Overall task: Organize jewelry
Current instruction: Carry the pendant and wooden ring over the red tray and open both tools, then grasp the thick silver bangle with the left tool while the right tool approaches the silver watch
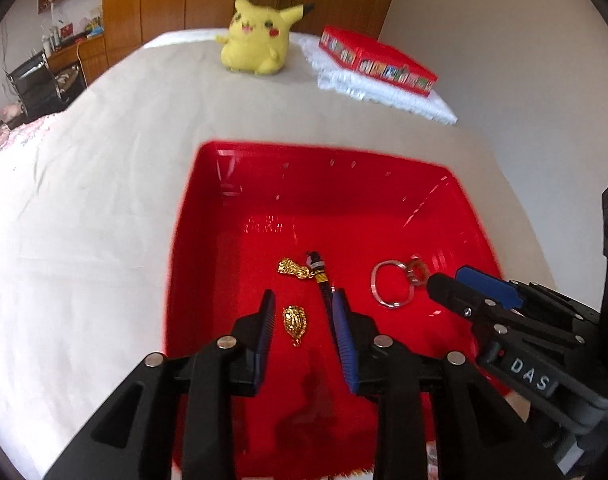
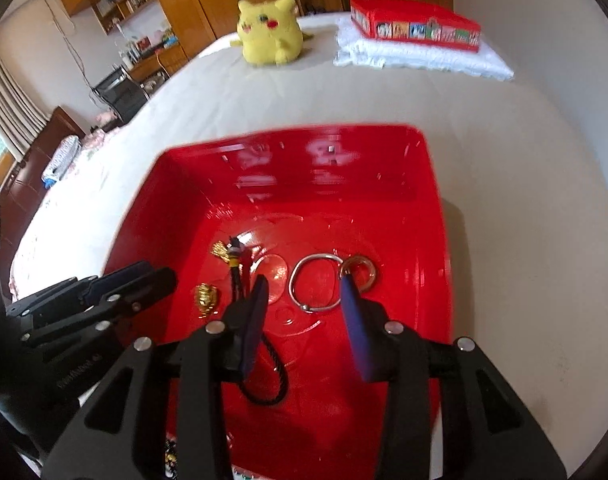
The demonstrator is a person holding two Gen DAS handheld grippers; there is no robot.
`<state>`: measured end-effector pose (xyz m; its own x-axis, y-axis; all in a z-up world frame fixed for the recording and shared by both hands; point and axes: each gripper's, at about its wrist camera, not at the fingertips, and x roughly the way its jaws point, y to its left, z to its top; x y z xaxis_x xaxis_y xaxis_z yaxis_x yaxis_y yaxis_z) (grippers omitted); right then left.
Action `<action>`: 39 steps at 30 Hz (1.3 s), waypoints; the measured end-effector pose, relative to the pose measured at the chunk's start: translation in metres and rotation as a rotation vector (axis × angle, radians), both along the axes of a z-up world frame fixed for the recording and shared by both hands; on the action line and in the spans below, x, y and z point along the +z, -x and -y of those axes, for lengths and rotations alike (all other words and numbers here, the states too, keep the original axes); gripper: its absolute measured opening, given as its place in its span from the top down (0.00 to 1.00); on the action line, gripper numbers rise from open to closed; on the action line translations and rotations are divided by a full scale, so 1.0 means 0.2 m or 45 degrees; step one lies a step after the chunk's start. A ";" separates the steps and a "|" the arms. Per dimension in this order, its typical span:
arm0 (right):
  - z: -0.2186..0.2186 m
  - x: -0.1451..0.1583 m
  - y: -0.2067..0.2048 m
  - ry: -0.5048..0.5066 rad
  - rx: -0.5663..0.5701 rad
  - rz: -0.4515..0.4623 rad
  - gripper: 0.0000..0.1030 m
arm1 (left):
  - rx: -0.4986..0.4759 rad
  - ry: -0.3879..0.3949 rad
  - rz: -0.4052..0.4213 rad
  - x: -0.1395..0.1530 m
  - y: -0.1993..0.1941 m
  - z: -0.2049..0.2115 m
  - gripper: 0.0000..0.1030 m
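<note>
A red plastic bin (image 1: 207, 216) (image 2: 434, 200) sits on the white bedsheet. On its floor lie a gold pendant (image 1: 295, 322) (image 2: 206, 298), a gold charm (image 1: 291, 268) (image 2: 220, 251) on a black cord (image 1: 324, 284) (image 2: 271, 376), a silver hoop (image 1: 390, 282) (image 2: 318, 284) and a small translucent ring (image 1: 418, 271) (image 2: 360, 272). My left gripper (image 1: 304, 312) is open above the bin, its jaws either side of the gold pendant. My right gripper (image 2: 306, 292) is open and empty, hovering over the silver hoop. It also shows in the left wrist view (image 1: 450, 280).
A yellow Pikachu plush (image 1: 257, 36) (image 2: 269, 28) sits at the far end of the bed. A red box (image 1: 378, 60) (image 2: 416, 22) rests on folded white cloth (image 1: 384, 92) (image 2: 420, 54) to its right. Wooden wardrobes and a desk stand beyond.
</note>
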<state>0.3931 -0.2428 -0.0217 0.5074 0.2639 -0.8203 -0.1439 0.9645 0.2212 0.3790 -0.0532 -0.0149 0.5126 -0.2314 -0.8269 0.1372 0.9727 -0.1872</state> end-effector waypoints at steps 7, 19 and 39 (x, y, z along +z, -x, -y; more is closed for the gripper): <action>0.07 0.16 0.19 -0.069 0.016 0.061 0.64 | 0.003 -0.050 0.089 0.20 0.26 -0.07 0.63; 0.13 0.10 0.57 -0.083 0.074 -0.027 0.65 | -0.012 -0.132 -0.075 0.04 0.63 -0.19 0.63; 0.16 -0.13 1.04 -0.148 0.135 -0.183 0.65 | -0.073 -0.164 -0.229 -0.28 1.04 0.00 0.59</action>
<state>0.1843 -0.2744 -0.0480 0.3520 0.4063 -0.8432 -0.2020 0.9126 0.3555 0.1706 -0.0542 -0.0704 0.3435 -0.1426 -0.9283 0.1686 0.9817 -0.0884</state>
